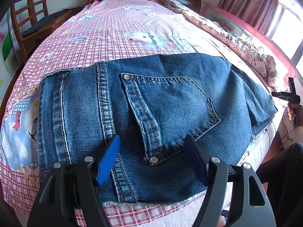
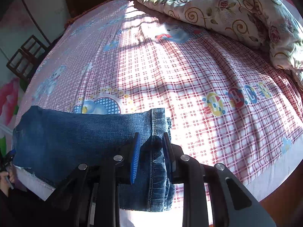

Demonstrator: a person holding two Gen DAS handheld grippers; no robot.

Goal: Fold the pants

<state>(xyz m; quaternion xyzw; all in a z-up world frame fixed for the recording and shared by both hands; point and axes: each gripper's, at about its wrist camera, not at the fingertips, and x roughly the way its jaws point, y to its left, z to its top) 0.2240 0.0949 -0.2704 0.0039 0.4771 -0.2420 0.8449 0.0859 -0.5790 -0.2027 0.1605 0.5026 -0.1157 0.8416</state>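
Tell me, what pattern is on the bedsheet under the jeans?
The cotton bedsheet has a pink-and-white plaid check with cartoon bear prints, clearest in the left wrist view.

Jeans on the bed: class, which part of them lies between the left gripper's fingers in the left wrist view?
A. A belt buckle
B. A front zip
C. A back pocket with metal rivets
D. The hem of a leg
C: the left gripper stands open over the jeans, with the stitched back pocket and its rivets between the fingers.
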